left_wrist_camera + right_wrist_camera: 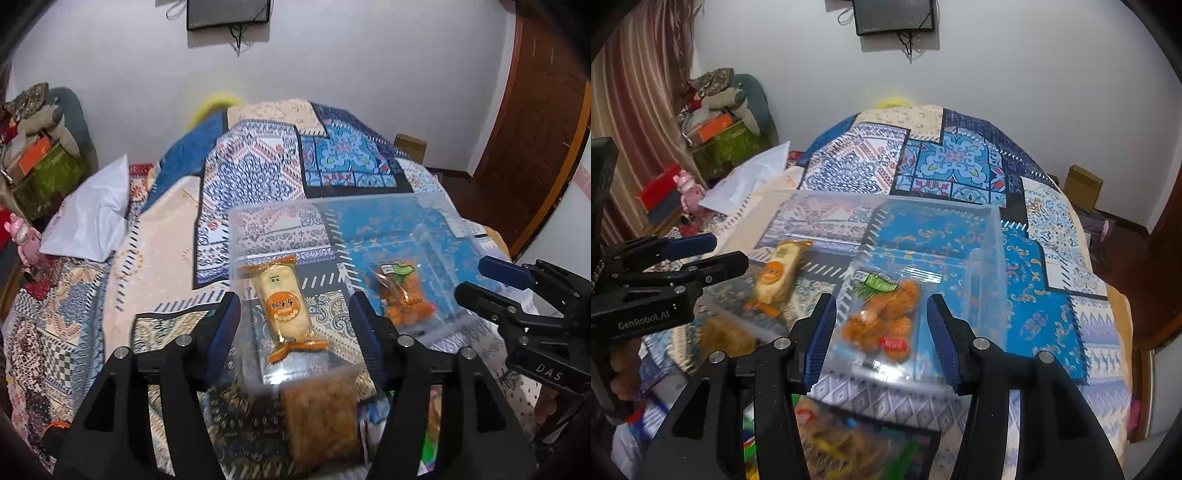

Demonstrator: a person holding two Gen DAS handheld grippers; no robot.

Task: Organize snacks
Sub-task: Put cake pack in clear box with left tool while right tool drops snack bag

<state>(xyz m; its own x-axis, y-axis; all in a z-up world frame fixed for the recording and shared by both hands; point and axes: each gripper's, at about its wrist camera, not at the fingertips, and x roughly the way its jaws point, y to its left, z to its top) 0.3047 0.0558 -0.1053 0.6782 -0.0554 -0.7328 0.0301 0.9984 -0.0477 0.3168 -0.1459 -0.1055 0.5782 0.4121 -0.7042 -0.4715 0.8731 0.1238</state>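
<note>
A clear plastic bin sits on the patterned cloth. Inside lie a cream cake in an orange wrapper on the left and a clear bag of orange fried balls on the right. My left gripper is open and empty above the cake. My right gripper is open and empty above the bag of balls; it also shows in the left wrist view. A brown crispy snack pack lies in front of the bin.
Several loose snack packets lie at the near edge of the cloth. A white bag lies at the left. Boxes and a pink toy stand on the left. A cardboard box stands at the right, a wooden door beyond.
</note>
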